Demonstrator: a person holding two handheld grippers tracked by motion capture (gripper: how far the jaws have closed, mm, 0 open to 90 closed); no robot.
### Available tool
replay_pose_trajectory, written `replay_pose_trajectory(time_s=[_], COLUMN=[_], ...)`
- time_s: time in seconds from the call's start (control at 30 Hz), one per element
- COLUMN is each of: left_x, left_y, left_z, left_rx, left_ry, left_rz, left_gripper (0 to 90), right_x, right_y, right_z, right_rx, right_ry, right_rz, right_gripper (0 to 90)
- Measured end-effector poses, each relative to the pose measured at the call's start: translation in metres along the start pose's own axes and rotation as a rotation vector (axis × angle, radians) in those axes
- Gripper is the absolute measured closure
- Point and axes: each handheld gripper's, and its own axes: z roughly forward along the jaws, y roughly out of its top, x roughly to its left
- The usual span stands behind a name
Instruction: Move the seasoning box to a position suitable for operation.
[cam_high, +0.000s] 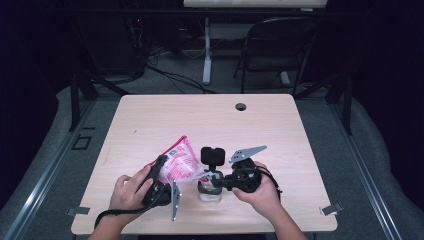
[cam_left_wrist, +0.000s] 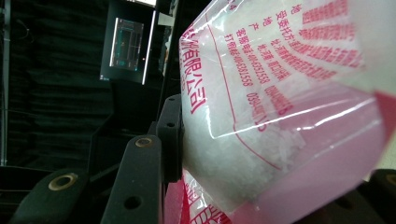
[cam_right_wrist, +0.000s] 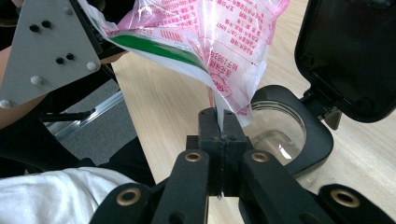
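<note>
Left tool (cam_high: 161, 164) and right tool (cam_right_wrist: 223, 125) both clamp the bag (cam_high: 181, 159); advise tilting its corner slowly over the open jar (cam_right_wrist: 280, 133).

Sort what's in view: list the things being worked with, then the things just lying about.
In use:
- pink printed bag of white granules, clamped by the left gripper and pinched at a corner by the right gripper
- clear jar with its black flip lid open, beneath the bag

Lying about:
- folding chair behind the table
- floor cables
</note>
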Motion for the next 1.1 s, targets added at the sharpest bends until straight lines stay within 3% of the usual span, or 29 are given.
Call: replay_pose_trajectory(time_s=[0.87,1.1], left_x=[0.0039,0.0047], left_y=[0.0085,0.0098], left_z=[-0.0044,-0.0049], left_rx=[-0.004,0.005], left_ry=[0.040,0.019], left_rz=[0.054,0.067], left_gripper=[64.1,64.1], right_x=[-0.0071,-0.0079], right_y=[-0.0035,-0.0036], right_z=[-0.0030,-0.0033], right_rx=[-0.005,-0.002], right_ry=[-0.014,-0.018], right_rz=[0.022,0.025], right_gripper=[90.0,90.0])
